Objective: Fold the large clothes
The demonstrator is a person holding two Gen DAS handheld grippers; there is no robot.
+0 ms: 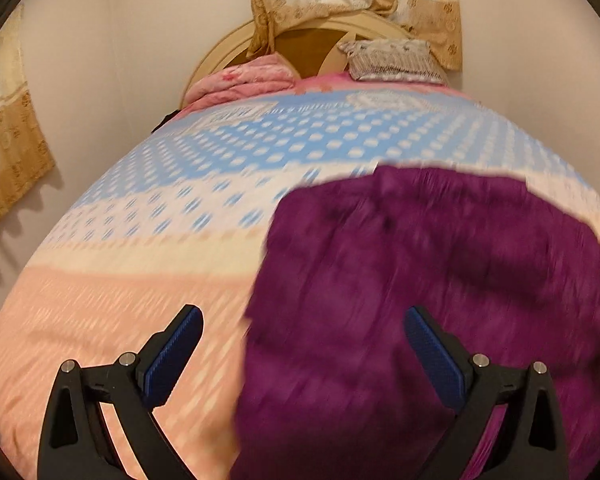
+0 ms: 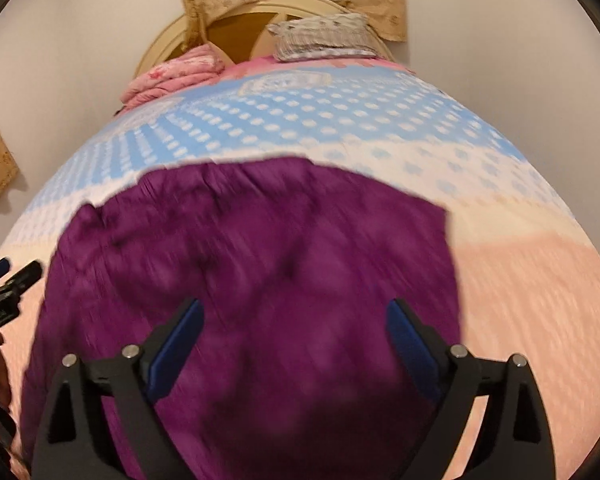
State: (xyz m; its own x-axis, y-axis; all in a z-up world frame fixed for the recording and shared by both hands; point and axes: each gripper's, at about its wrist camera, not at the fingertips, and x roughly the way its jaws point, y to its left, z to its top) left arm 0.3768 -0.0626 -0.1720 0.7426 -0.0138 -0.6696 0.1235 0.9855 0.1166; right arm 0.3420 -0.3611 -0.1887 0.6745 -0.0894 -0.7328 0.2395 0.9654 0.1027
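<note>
The bed (image 2: pixel 520 280) serves as your broad, flat folding surface, and the purple garment (image 2: pixel 252 272) lies spread across its near half, probably so the next fold has room. Your left gripper (image 1: pixel 302 354) and right gripper (image 2: pixel 294 344) both hang above it, jaws wide and empty. No containers are in view.

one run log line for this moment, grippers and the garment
left gripper: jaws open, empty | right gripper: jaws open, empty | purple garment: lying on bed, unheld | frames blurred
</note>
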